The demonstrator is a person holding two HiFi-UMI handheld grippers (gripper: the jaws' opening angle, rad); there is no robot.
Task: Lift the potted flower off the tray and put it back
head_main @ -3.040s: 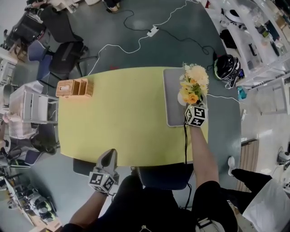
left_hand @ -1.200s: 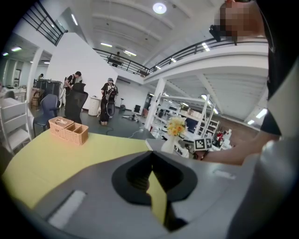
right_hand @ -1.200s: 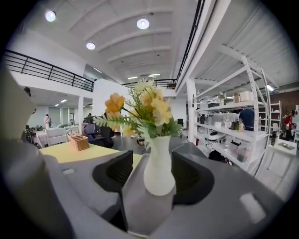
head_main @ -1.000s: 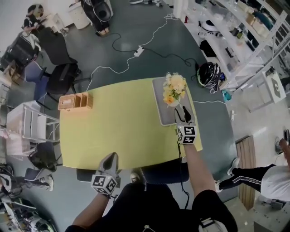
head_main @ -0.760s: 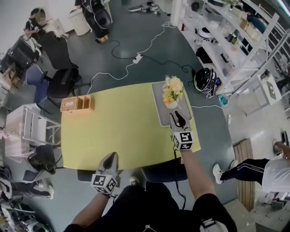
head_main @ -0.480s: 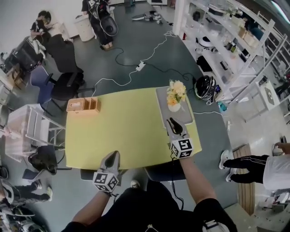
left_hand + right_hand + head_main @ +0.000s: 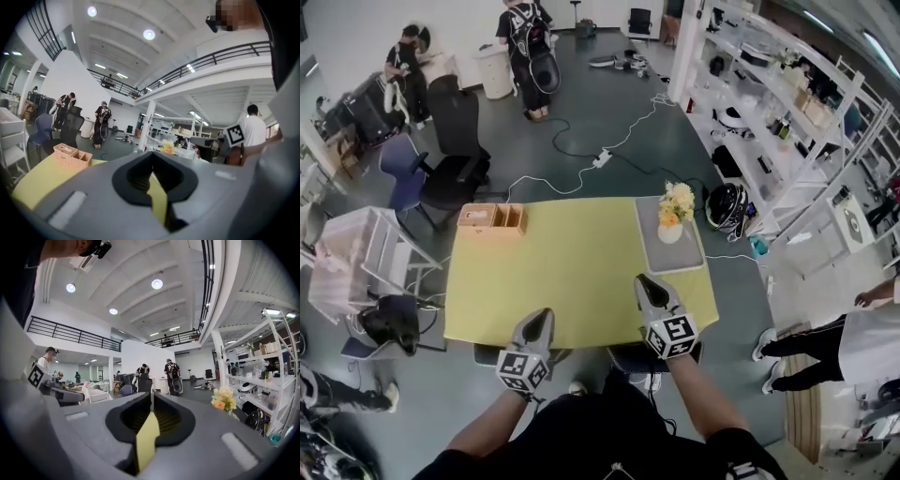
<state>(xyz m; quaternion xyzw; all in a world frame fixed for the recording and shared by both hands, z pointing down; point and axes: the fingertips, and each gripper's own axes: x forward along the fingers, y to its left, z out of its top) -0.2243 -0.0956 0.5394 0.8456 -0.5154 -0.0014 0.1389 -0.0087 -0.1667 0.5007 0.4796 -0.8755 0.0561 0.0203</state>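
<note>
The potted flower [image 7: 677, 208] is sitting on the tray [image 7: 677, 259], at its far end, and nothing's touching it. It's a fluffy bunch of pale yellow and orange blooms in a small, round, smooth white pot. From the right gripper view the blooms [image 7: 223, 399] look soft and ruffled, off to the right.

The tray is a flat grey rectangle with rounded corners and a matte surface, lying at the right end of the table [image 7: 572, 272]. The table has a plain yellow top, also round-cornered. Over at the far left corner there's a tan, woven-looking organizer box [image 7: 492, 219] with open compartments.

The right gripper [image 7: 645, 283] is on the near side of the tray, clear of it. Its grey moulded jaws have just been closing and are now pressed together with nothing between them, and only a sliver of yellow table shows through the slot. The left gripper [image 7: 542, 319] is at the near edge of the table, well apart from the flower. Its jaws are also pinched together on nothing. Both carry a cube of black-and-white square markers.

A glossy dark helmet [image 7: 727, 204] lies on the grey floor just right of the table.
</note>
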